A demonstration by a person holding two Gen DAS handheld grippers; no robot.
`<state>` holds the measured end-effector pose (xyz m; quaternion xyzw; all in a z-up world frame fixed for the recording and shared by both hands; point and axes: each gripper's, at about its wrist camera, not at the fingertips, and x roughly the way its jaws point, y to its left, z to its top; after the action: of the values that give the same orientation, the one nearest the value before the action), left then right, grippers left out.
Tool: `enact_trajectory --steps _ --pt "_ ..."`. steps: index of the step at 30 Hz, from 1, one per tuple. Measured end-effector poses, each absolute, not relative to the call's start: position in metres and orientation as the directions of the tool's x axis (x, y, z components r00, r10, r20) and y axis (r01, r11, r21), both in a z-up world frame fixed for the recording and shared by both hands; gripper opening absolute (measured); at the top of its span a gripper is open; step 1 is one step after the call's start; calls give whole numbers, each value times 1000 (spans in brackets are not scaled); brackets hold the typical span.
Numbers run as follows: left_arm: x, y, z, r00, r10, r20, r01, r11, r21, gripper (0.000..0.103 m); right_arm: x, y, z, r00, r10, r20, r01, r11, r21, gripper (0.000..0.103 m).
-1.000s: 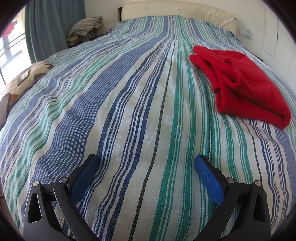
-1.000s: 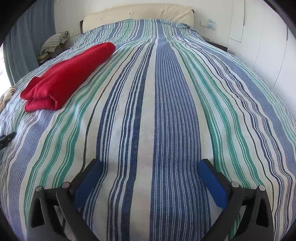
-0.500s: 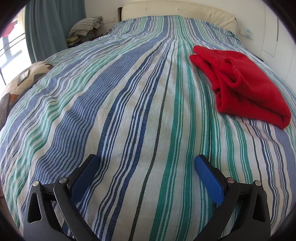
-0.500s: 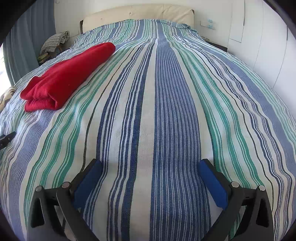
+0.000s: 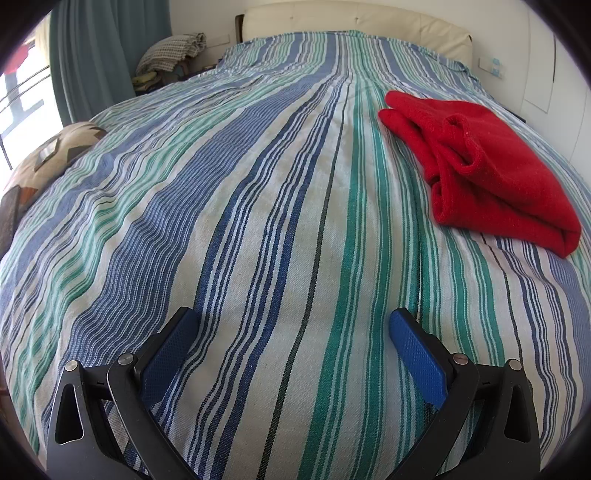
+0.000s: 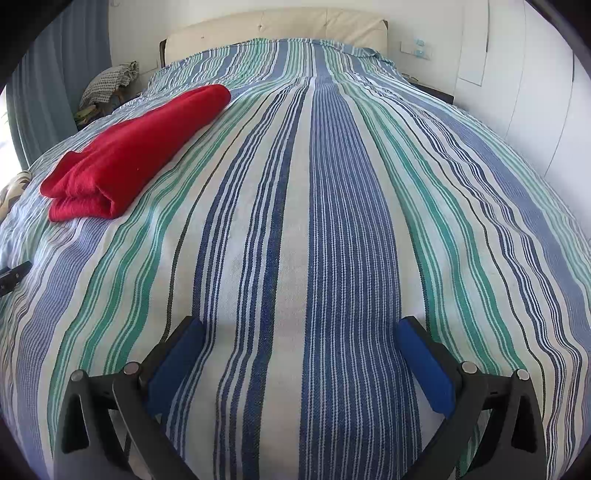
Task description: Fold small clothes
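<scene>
Tongs on both sides are spread wide and hold nothing: the left tongs and the right tongs each hang low over the bed, blue pads well apart, with only striped cover between them. That cover runs in blue, green and white bands up to a cream headboard. The red garment lies folded on the bed, well ahead of both tongs and touching neither. From the left wrist it sits to the upper right, its layered open edges turned toward the middle of the bed and a rounded fold at its near right end. From the right wrist the same garment sits to the upper left, stretched long toward the headboard, its stacked layers showing at the near end. A patterned cushion rests at the bed's left edge, near a teal curtain, and a checked cloth is heaped beside the headboard. White cupboard doors stand along the right side of the room.
</scene>
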<state>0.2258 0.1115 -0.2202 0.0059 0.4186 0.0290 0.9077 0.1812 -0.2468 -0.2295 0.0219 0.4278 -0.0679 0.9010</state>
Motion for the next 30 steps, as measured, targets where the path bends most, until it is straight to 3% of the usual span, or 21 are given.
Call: enact_trajectory --steps 30 --pt "226 111 -221 652 60 -756 -52 998 34 103 180 -248 -229 628 -97 -772 140 990 -10 103"
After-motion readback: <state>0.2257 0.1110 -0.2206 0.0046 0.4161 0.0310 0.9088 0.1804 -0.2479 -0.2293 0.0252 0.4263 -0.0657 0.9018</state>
